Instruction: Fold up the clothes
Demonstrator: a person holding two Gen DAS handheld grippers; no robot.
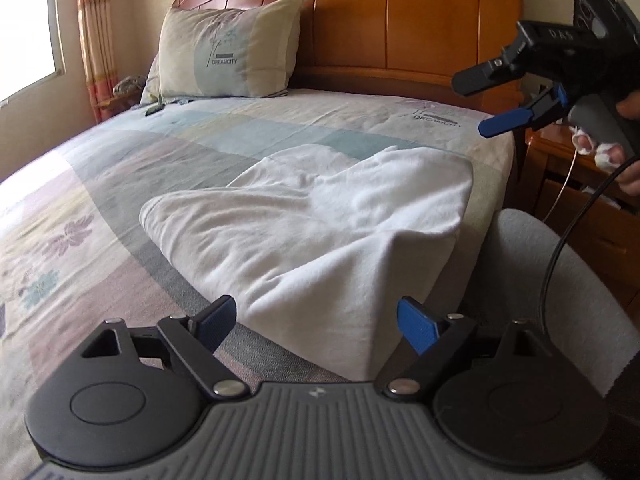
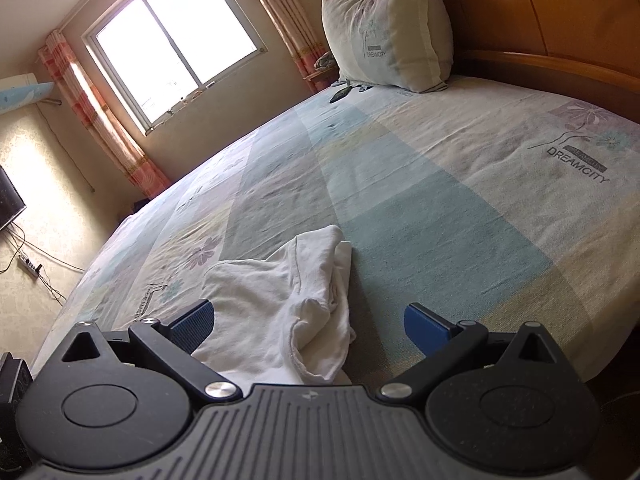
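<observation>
Two grippers hang over one white garment (image 1: 312,216), which lies rumpled on the patterned bedsheet (image 1: 120,184) near the bed's near edge, part of it already doubled over itself. The left gripper (image 1: 320,324) has its blue pads spread wide with the garment's near corner lying between them, and no pad presses the cloth, so it holds nothing. The right gripper (image 2: 308,320) is likewise spread wide above the bunched sleeve end of the garment (image 2: 288,300) and grips nothing; in the left wrist view it shows raised at the upper right (image 1: 480,100), held by a hand (image 1: 624,148).

By my reading this is the pause between folds, with both claws lining up for a fresh grasp. The next move calls for each to drop onto an edge, pinch a single clean layer, and carry it across evenly.
</observation>
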